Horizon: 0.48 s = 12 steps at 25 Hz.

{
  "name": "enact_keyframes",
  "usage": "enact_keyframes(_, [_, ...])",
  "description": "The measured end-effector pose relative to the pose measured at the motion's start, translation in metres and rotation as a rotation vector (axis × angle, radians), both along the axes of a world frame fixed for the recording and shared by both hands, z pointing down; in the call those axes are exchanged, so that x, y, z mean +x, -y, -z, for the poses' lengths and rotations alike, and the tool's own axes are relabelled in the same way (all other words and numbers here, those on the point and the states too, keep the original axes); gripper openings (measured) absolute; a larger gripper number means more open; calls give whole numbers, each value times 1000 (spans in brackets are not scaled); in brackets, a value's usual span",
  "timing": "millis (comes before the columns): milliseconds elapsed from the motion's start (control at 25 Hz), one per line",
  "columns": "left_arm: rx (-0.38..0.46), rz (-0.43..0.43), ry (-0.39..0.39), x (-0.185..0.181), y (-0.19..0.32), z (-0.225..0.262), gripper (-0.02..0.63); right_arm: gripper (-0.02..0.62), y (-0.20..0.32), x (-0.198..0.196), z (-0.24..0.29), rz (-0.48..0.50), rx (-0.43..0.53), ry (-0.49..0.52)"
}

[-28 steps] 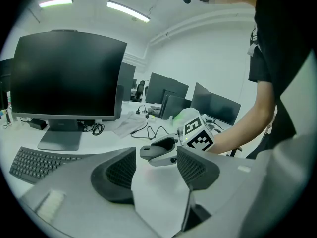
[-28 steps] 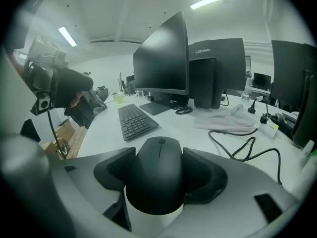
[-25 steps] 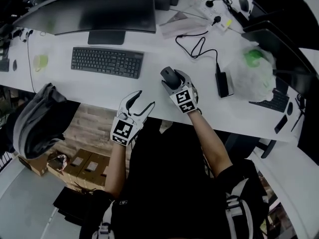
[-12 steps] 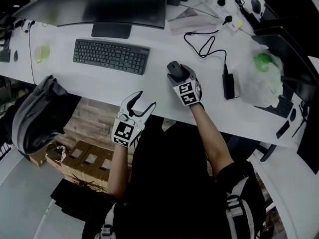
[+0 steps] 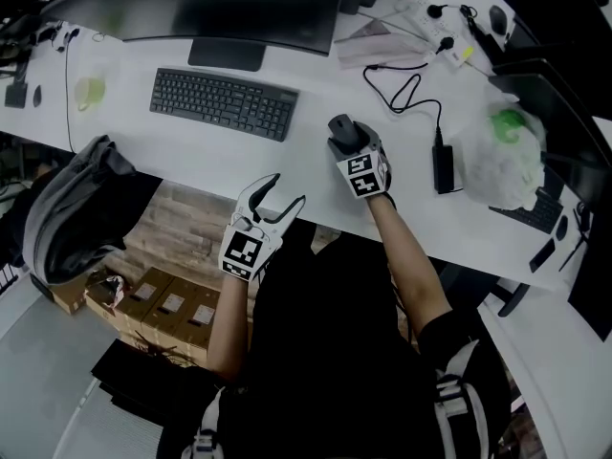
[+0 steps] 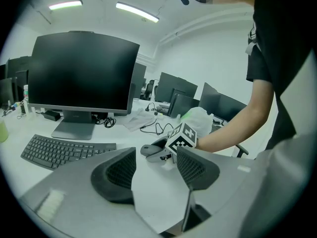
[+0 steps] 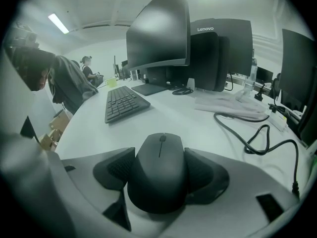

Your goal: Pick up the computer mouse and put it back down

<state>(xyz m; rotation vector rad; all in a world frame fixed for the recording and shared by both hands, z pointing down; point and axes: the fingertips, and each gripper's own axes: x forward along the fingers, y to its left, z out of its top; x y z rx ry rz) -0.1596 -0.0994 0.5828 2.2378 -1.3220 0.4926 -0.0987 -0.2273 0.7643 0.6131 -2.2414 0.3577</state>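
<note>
Head view: the computer mouse (image 5: 341,127) sat on the white surface (image 5: 191,156), at roughly 4 o'clock from the keyboard (image 5: 223,103). The right gripper (image 5: 350,142) was on it, one of its fingers on each side. The left gripper (image 5: 286,190) hung at the near edge of the surface, about 7 o'clock from the mouse and well apart from it, fingers spread with nothing in them. A black cable (image 5: 402,89) looped at about 1 o'clock from the mouse and ran to a power adapter (image 5: 444,165) out at 3 o'clock. Past that was a crumpled plastic bag (image 5: 502,156). A big monitor (image 5: 220,3) stood at 12 o'clock from the keyboard.

Left gripper view: both dark fingers (image 6: 116,172) stood wide apart over bare surface, nothing between them. Straight ahead at 12 o'clock the right gripper's marker cube (image 6: 182,137) showed with the person's forearm behind it. The keyboard lay off at 9 o'clock.

Right gripper view: this one was pretty clear. The mouse filled the gap dead centre, scroll wheel pointing to 12 o'clock, and the ribbed fingers (image 7: 115,171) were pressed against its left and right flanks, so it was gripped while resting on the surface. The keyboard was at 11 o'clock and the cable curled at 2 o'clock.
</note>
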Motion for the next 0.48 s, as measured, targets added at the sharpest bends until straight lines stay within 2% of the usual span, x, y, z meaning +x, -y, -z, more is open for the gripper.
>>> enact_keyframes(80, [11, 1, 3, -1, -1, 4, 245, 337, -3, -2, 0, 7, -8, 0])
enact_keyframes(160, [23, 0, 5, -2, -3, 8, 245, 427, -7, -6, 1, 15, 2, -5])
enact_keyframes(480, [74, -31, 13, -1, -15, 24, 245, 449, -24, -2, 22, -19, 44, 9])
